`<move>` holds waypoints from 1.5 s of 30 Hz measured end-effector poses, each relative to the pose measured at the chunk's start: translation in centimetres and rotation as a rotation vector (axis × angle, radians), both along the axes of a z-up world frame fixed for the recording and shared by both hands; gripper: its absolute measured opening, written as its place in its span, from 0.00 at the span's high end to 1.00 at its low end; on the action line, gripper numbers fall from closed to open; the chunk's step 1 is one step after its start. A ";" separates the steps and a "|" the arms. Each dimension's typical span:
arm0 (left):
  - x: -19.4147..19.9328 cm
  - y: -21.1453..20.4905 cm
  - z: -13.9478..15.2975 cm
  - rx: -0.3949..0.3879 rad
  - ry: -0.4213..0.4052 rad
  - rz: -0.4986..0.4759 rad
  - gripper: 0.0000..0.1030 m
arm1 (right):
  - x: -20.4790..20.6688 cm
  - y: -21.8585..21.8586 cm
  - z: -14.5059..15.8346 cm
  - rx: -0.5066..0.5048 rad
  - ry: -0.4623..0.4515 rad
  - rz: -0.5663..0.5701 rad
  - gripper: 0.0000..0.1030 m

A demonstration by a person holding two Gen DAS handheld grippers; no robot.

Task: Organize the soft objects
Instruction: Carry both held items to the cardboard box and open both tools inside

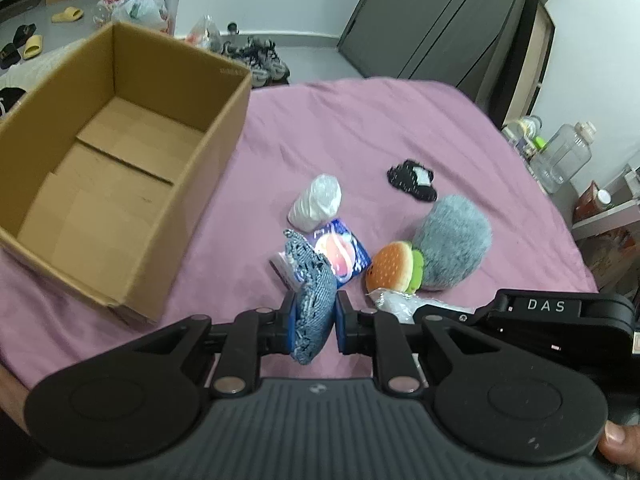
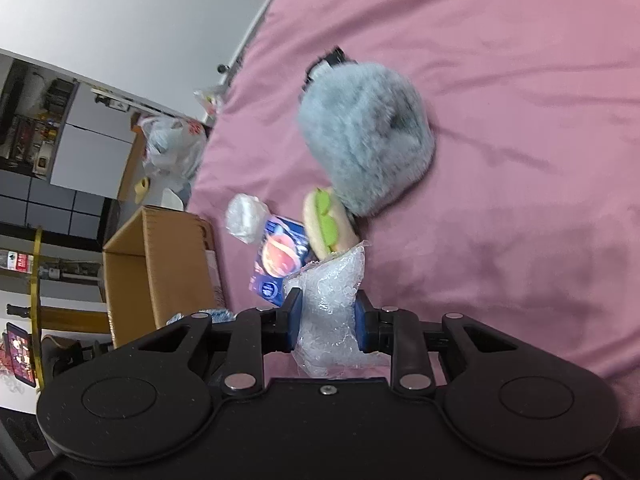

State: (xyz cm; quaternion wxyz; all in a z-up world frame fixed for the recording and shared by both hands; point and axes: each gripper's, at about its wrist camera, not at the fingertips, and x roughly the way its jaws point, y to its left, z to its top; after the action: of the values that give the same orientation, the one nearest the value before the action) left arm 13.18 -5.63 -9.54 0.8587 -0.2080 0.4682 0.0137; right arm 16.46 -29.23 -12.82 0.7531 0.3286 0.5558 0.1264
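Both grippers loaded, right of the box (image 1: 120, 168)
Left gripper (image 1: 314, 322) pinches a blue cloth (image 1: 314, 300); right gripper (image 2: 327, 322) squeezes bubble wrap (image 2: 330, 304).

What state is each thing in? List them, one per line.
Left claw: shut on the blue knit pad.
Right claw: shut on the bubble wrap.
Box: open, nothing inside.
Burger toy: on the bed, touching the grey plush.
White roll: lying on its side.
Blue packet: lying flat.
Black cloth: lying apart.
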 end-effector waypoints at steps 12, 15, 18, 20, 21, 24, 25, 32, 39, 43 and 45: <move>-1.5 0.5 3.2 0.026 -0.084 -0.016 0.83 | -1.3 0.9 3.1 0.001 -0.198 0.002 0.75; -1.7 0.9 3.9 0.028 -0.103 -0.012 0.83 | -1.4 1.1 3.8 0.012 -0.259 0.009 0.75; -2.0 1.4 4.9 0.037 -0.130 -0.011 0.83 | -1.2 1.7 4.2 0.027 -0.278 0.025 0.75; -2.0 1.9 5.4 0.040 -0.143 -0.001 0.83 | -1.0 2.4 4.4 0.029 -0.300 0.037 0.75; -2.0 2.3 5.7 0.043 -0.148 0.006 0.83 | -0.9 2.7 4.6 0.029 -0.311 0.044 0.75; -2.1 3.5 6.1 0.057 -0.157 0.031 0.83 | -0.5 3.6 4.9 0.027 -0.326 0.059 0.75; -2.1 3.9 6.3 0.062 -0.160 0.039 0.83 | -0.4 3.9 5.0 0.028 -0.329 0.064 0.75; -1.4 6.9 7.1 0.089 -0.170 0.100 0.83 | 0.8 6.4 6.0 0.051 -0.369 0.093 0.75; -0.4 9.7 7.2 0.101 -0.172 0.135 0.83 | 2.1 9.6 6.9 0.075 -0.391 0.137 0.75; 0.4 11.1 7.1 0.102 -0.170 0.155 0.83 | 3.0 11.3 7.3 0.083 -0.397 0.160 0.75; 0.9 11.9 7.0 0.102 -0.169 0.162 0.83 | 3.3 11.9 7.4 0.087 -0.398 0.167 0.75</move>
State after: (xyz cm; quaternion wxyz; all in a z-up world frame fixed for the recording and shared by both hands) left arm 14.04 6.26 -2.57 0.9007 -0.2016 0.3744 0.0890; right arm 19.75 -17.31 -5.37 0.8200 0.2821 0.4154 0.2746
